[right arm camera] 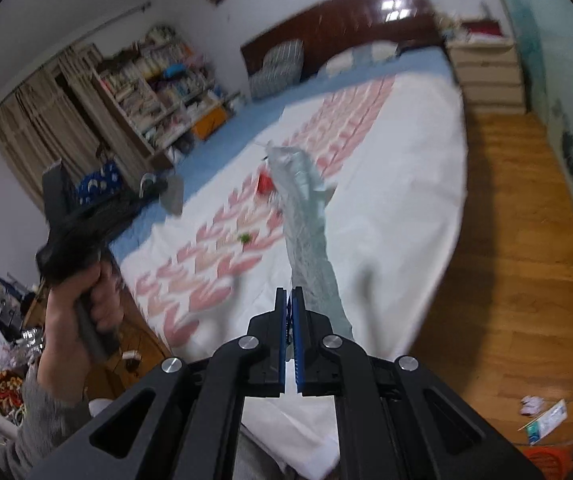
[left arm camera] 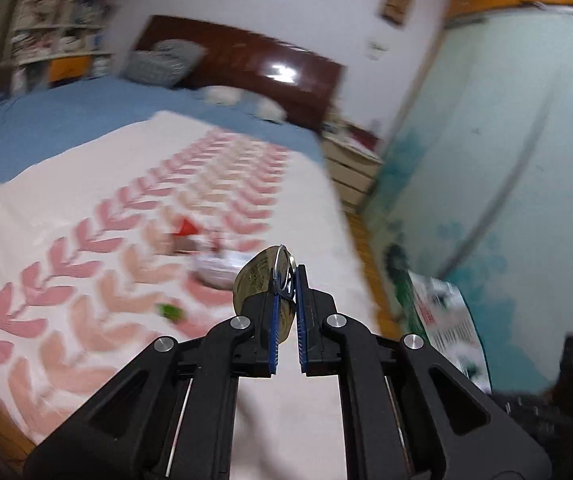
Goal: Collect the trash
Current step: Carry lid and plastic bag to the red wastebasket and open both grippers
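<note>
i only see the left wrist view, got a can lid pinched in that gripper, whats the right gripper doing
Observer: The right gripper is shut on a long grey bag that stretches out over the bed.
Operator: any trash off the bed
Observer: Yes, some crumpled paper and a wrapper lie on the wooden floor beside the bed.
Operator: anything like a bin around
Observer: An orange basket shows at the bottom edge of the right wrist view, close to that litter. Whether it is a bin I cannot tell.
</note>
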Demonstrator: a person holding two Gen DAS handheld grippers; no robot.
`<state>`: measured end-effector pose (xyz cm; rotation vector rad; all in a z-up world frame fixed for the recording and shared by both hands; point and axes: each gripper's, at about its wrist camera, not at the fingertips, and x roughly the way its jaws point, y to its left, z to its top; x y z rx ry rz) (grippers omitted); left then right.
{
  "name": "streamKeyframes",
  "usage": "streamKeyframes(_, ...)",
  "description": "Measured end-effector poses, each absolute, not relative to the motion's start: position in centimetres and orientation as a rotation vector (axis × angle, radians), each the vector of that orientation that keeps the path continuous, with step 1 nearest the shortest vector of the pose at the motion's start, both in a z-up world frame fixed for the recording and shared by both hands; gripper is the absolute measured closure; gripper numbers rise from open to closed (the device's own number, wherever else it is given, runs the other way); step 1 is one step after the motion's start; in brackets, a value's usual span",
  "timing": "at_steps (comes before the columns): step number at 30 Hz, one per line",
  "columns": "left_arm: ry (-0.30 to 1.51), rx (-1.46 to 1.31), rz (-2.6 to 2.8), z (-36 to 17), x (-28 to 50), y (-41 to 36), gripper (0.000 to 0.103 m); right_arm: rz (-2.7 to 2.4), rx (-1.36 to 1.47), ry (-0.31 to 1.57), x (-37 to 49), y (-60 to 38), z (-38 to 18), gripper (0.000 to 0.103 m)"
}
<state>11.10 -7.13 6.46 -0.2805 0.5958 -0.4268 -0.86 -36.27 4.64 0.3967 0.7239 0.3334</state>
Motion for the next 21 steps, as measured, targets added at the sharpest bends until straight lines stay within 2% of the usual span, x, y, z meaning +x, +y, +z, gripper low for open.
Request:
streamKeyframes(5,0.62,-0.223,-0.7,10.0,5.9,-18.0,0.096,0.186,0.308,0.669,-7.7,-43.8,7.9,0.098)
streamKeyframes(9,0.68,-0.189,-0.865,9.9,2.5,-25.2,0.096,0.022,0.309,0.702,-13.2,-52.2,6.9,0.098)
streamKeyframes(14,0.885,-0.117,-1.021,5.2,0.9,-35.5,0.096,-0.181,0.429,0.881,-21.0,-61.0,-1.4,0.098)
streamKeyframes(21,1.223,0.134,-1.106,-8.4,-2.7,-49.4,0.096,-0.286,0.578,1.144,-28.8,-64.1,-16.8,0.098)
